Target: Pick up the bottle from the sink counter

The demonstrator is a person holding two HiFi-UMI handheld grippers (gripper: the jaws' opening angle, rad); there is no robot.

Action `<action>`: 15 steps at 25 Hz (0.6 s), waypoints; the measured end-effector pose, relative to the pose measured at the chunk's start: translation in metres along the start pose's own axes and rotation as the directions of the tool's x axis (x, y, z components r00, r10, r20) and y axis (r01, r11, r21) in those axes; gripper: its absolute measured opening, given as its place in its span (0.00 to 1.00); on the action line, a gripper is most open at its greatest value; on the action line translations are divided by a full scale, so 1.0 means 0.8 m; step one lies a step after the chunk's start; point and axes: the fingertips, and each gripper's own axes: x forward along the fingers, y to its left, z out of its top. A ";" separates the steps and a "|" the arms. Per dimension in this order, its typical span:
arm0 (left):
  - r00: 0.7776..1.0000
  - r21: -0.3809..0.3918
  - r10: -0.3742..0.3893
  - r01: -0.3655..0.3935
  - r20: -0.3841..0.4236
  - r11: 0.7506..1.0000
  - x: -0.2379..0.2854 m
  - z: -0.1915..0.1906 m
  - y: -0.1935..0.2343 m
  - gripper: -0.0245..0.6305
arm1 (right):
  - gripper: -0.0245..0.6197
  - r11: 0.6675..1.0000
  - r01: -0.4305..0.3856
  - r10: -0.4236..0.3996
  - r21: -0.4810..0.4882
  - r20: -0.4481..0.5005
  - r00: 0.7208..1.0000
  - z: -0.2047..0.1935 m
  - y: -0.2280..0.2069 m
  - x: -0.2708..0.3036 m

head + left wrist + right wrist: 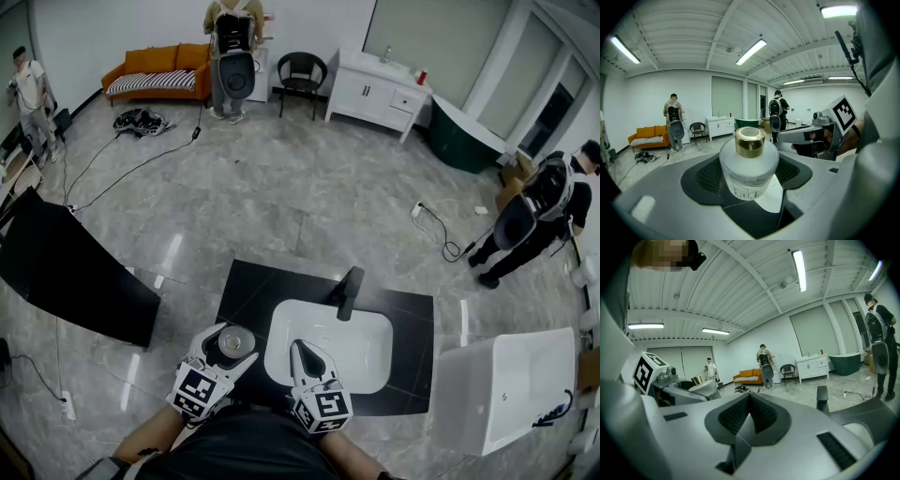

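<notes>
A squat frosted-white bottle (749, 165) with a gold cap sits upright between the dark pads of my left gripper (750, 185), which is shut on it. In the head view the bottle (236, 338) and left gripper (226, 351) hang over the left part of the black sink counter (412, 319). My right gripper (303, 351) is over the white basin (361, 361), jaws shut and holding nothing. In the right gripper view its pads (736, 420) meet in a seam, and the bottle (699, 379) shows at the left. The right gripper (820, 133) also appears in the left gripper view.
A black faucet (348, 292) stands at the basin's far rim. A white box-shaped fixture (506, 389) stands right of the counter, and a black panel (75, 281) leans at the left. Cables (141, 164) cross the floor. People (539, 220) stand around the room.
</notes>
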 end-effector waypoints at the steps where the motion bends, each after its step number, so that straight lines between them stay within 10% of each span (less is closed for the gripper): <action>1: 1.000 0.000 -0.003 0.003 -0.001 1.000 0.000 -0.001 0.000 0.55 | 0.05 1.000 0.000 0.000 -0.001 -0.001 1.000 0.000 0.000 0.001; 15: 1.000 0.002 -0.010 0.010 -0.005 1.000 -0.003 -0.001 0.000 0.55 | 0.05 1.000 -0.012 0.012 -0.002 -0.005 1.000 -0.002 0.008 0.000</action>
